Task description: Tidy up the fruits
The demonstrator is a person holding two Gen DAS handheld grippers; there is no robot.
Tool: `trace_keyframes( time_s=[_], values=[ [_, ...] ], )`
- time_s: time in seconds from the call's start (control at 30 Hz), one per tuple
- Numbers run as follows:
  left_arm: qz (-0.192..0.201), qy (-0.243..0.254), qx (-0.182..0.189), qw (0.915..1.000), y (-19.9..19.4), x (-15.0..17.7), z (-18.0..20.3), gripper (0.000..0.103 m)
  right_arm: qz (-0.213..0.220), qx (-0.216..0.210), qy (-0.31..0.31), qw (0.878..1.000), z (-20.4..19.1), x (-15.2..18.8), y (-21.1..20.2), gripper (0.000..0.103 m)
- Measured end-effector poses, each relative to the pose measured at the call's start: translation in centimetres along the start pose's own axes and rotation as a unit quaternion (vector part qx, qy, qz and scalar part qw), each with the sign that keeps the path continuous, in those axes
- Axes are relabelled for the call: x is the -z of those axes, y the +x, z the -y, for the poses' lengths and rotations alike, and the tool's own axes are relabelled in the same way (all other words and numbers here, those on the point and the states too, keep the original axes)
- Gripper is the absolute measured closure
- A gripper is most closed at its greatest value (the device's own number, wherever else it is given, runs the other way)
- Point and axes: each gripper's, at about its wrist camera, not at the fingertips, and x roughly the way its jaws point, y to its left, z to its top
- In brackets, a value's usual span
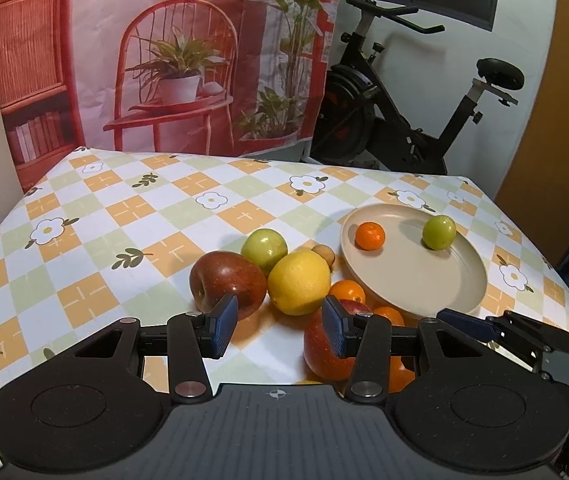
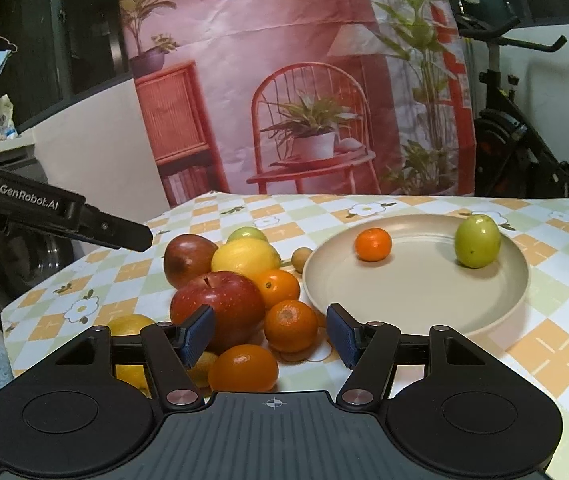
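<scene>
A heap of fruit lies on the checked tablecloth. It holds a yellow lemon [image 1: 298, 282], a dark red apple [image 1: 226, 284], a green apple [image 1: 264, 248], a brighter red apple [image 2: 218, 308] and several oranges [image 2: 290, 326]. Right of it, a beige plate [image 1: 416, 276] carries a mandarin [image 1: 369, 235] and a small green fruit [image 1: 439, 232]. My left gripper [image 1: 278, 330] hovers open just short of the lemon, with only cloth between its pads. My right gripper [image 2: 270, 336] is open above the near oranges; one orange sits in line between the pads, untouched.
A small brown fruit [image 1: 322, 254] lies between the heap and the plate. More yellow fruit [image 2: 128, 326] sits at the table's near left corner. A printed backdrop [image 1: 172, 60] hangs behind the table and an exercise bike [image 1: 404, 120] stands at the back right. The right gripper's finger [image 1: 504, 330] reaches in beside the plate.
</scene>
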Motion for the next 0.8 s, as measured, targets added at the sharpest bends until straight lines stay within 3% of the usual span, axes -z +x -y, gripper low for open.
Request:
trace_keyframes(
  time_s=[0.33,0.8],
  values=[
    [-0.021,-0.021,0.022,0.9993,-0.1,0.2,-0.6,0.054,0.004,-0.003,-0.009,1.0,-0.2,0.1,-0.2,0.043],
    [-0.083,-0.093,0.092,0.9879,4.9,-1.3,-2.3,0.055,-0.034,-0.018,-0.061,0.997,-2.4,-0.8,2.0,0.044]
  ],
)
